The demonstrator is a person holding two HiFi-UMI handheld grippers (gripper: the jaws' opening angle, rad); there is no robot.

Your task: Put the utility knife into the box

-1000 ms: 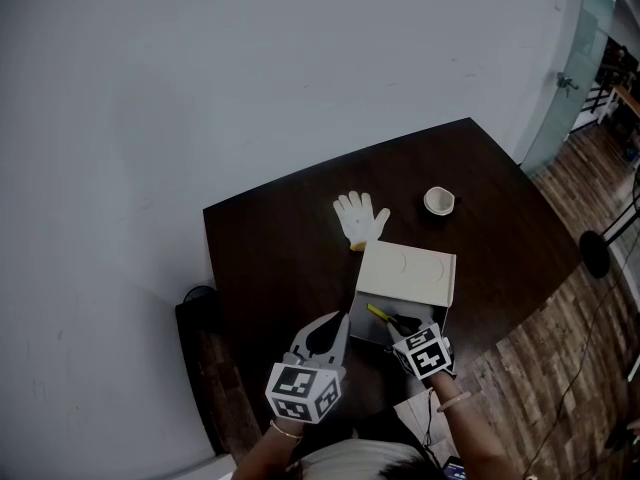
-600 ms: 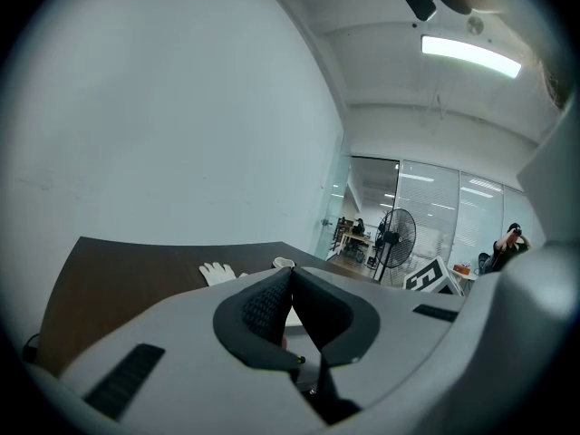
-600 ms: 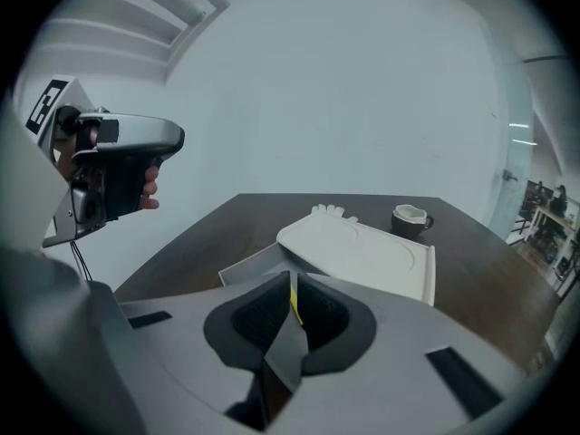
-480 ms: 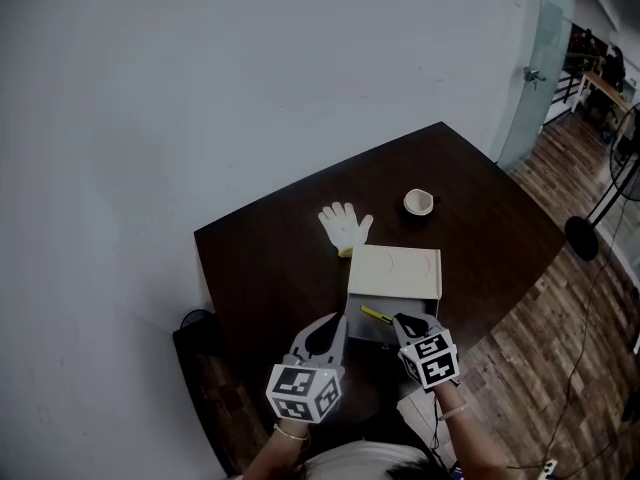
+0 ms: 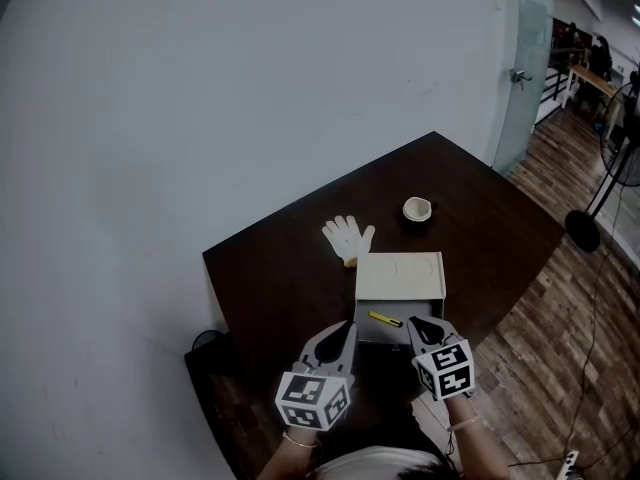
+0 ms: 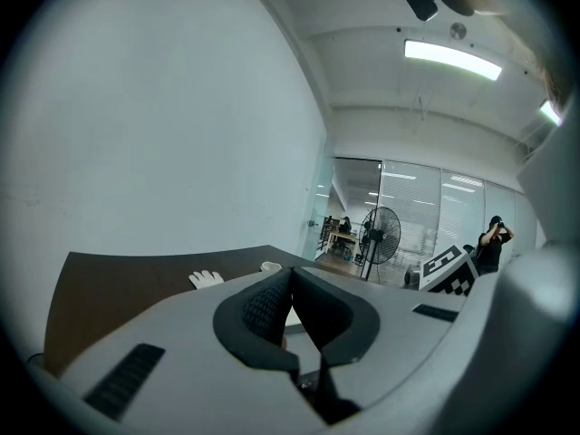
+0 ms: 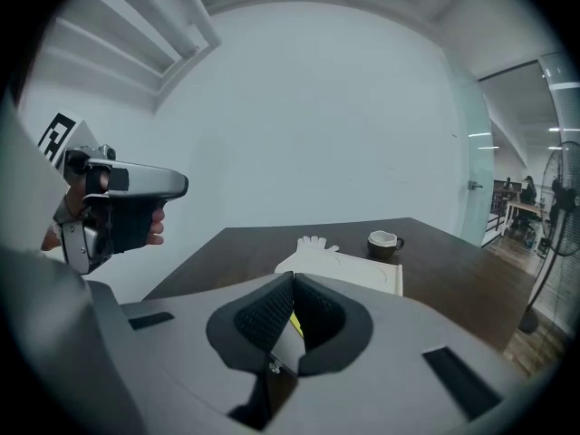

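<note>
The white box [image 5: 366,332] stands open on the dark table [image 5: 270,288], its lid [image 5: 400,276] folded back. The yellow utility knife [image 5: 384,319] lies inside it, apart from both grippers. My right gripper [image 5: 421,325] hovers over the box's near right corner; its jaws have just been closing and are now shut with nothing between them. In the right gripper view the gripper [image 7: 294,279] shows its pads pressed together, with a sliver of the knife [image 7: 294,323] behind them. My left gripper [image 5: 344,332] hangs at the box's near left, shut and empty [image 6: 290,275].
A white work glove [image 5: 348,238] lies behind the box and a small cup [image 5: 417,209] stands further right. The table's near edge is just below the grippers. A floor fan [image 5: 610,173] stands on the wooden floor at right.
My right gripper has lifted up out of the box and its jaws have closed empty. The knife stays in the box. My left gripper has risen a little.
</note>
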